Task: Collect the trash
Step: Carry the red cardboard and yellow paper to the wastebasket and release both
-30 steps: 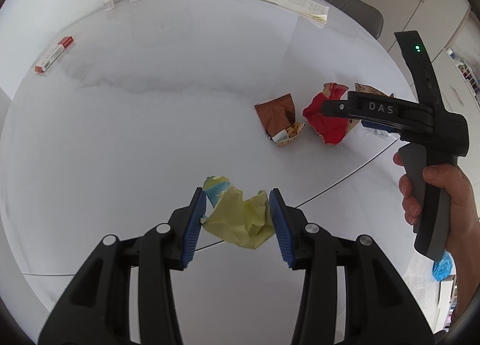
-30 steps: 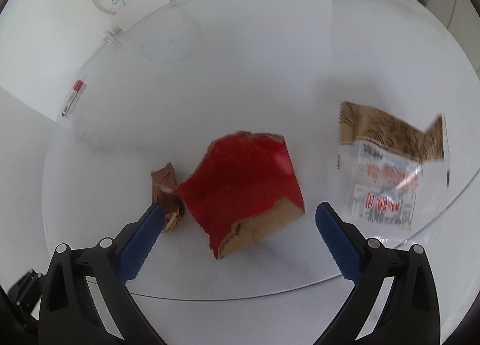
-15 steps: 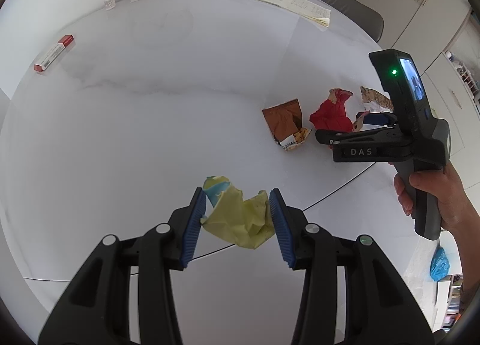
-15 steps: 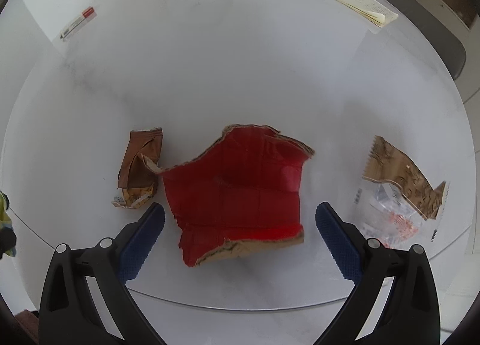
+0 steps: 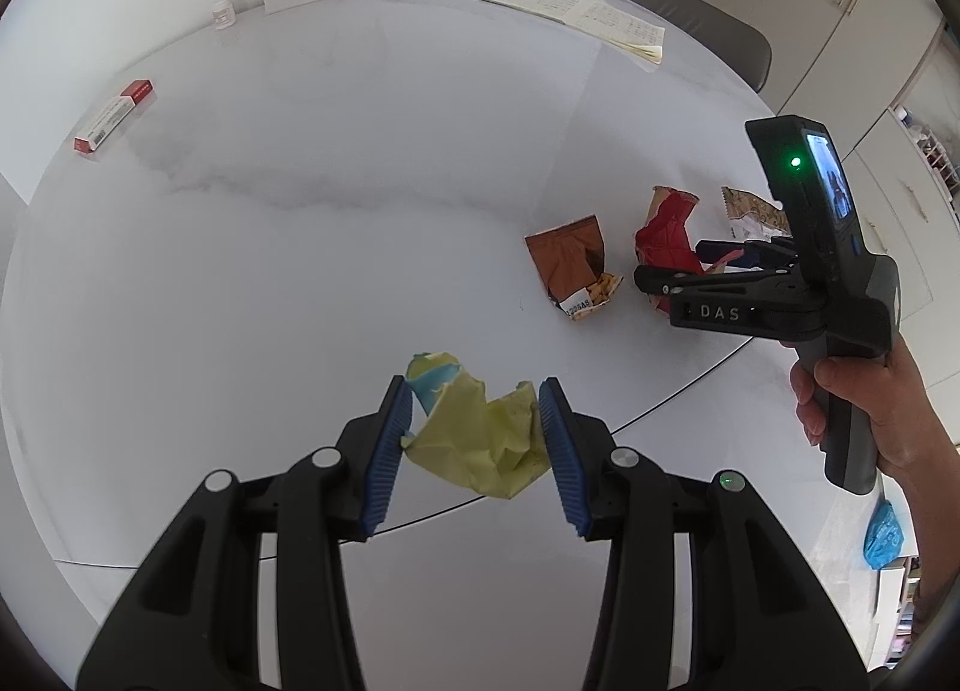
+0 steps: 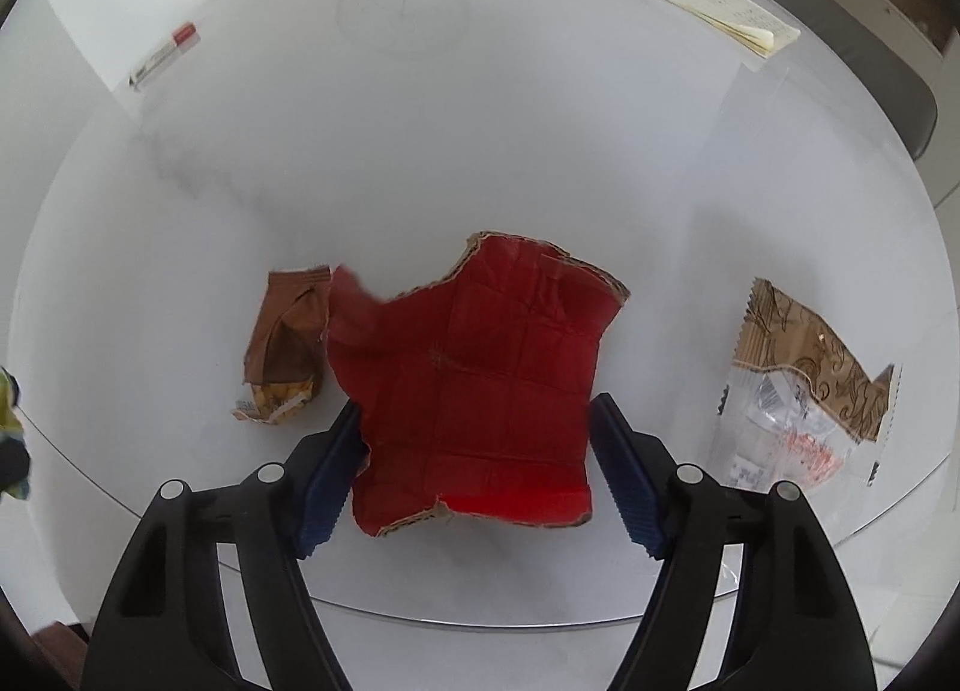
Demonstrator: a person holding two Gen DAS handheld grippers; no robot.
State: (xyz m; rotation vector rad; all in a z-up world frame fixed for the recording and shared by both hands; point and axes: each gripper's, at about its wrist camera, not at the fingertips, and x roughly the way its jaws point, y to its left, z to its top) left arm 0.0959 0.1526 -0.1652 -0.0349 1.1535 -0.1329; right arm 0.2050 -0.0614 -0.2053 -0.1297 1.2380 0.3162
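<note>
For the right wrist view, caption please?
Right gripper closing around torn red cardboard, brown wrapper alongside.

Left tongs (image 5: 477, 445) clamped, level; right tongs (image 6: 474, 457) apparently closed too, gripped in the right hand (image 5: 864, 409).

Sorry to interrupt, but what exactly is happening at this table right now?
A person is collecting trash with two handheld claws. The left claw grips a crumpled yellow paper wad. The right claw has closed around a torn red cardboard piece. A brown snack wrapper and a clear patterned packet remain on the white round table.
</note>
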